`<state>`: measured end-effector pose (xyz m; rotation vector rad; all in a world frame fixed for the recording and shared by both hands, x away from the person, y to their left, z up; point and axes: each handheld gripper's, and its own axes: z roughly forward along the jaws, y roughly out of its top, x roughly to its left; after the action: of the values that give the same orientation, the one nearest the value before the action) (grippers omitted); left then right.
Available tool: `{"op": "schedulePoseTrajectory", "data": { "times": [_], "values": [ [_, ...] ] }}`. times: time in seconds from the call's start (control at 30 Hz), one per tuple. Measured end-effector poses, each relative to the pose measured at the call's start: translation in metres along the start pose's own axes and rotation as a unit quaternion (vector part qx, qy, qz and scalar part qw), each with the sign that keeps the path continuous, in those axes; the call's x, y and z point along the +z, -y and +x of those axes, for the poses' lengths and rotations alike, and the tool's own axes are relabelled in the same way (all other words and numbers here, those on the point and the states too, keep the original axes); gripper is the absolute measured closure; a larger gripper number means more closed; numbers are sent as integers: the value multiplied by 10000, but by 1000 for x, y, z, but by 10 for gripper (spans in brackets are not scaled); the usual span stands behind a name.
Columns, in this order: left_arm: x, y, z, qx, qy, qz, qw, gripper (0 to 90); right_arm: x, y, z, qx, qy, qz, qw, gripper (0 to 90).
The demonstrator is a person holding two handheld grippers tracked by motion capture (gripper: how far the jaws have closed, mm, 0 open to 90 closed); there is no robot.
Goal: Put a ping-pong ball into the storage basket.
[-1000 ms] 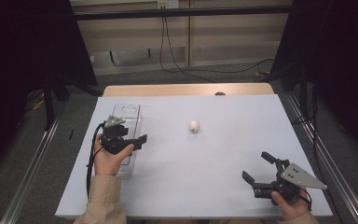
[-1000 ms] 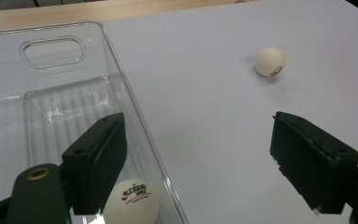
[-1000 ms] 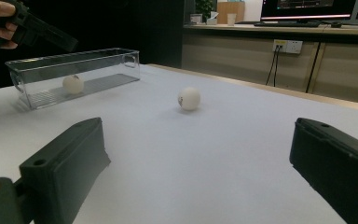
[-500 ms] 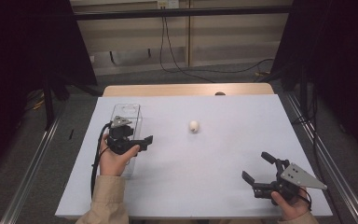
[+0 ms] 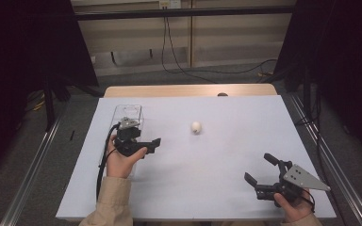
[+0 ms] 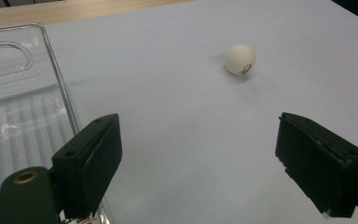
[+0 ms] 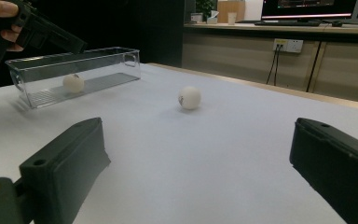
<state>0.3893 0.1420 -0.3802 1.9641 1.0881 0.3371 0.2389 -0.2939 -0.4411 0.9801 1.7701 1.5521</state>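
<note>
A white ball (image 5: pixel 196 127) lies on the white table near its middle, also seen as the ball (image 6: pixel 240 59) and the ball (image 7: pixel 189 98). A clear plastic box (image 5: pixel 128 113) stands at the left; in the right gripper view the box (image 7: pixel 98 70) holds a second white ball (image 7: pixel 73 82). My left gripper (image 5: pixel 152 145) hovers just right of the box, pointing toward the loose ball. Its jaws have just been opening and stand open (image 6: pixel 198 121) with nothing between them. My right gripper (image 5: pixel 259 168) rests open near the front right, empty (image 7: pixel 196 140).
The box wall (image 6: pixel 56 74) runs close beside my left jaw. A wooden strip (image 5: pixel 188 90) borders the table's far edge, with cables on the floor beyond. The hand holding the left gripper (image 7: pixel 28 28) appears above the box in the right gripper view.
The left gripper has shifted a little to the right, away from the box, and its jaws have widened. The right gripper and the loose ball have stayed put.
</note>
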Motion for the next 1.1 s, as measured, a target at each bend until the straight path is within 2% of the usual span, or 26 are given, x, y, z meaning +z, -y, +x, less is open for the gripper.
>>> {"op": "schedulePoseTrajectory", "data": {
  "times": [0.53, 0.7, 1.1],
  "values": [
    [15, -2, -15, 182, 136, 123, 9997, 133, 0, 0, -1, 9, 7, -3, 10000, 28],
    [19, -2, -20, 152, 183, 83, 9997, 129, 0, 0, 0, -1, 5, 1, 10000, 28],
    [29, -1, -28, 209, 280, 154, 9993, 120, 0, 0, 0, -14, -9, -6, 10000, 28]
  ]
}}
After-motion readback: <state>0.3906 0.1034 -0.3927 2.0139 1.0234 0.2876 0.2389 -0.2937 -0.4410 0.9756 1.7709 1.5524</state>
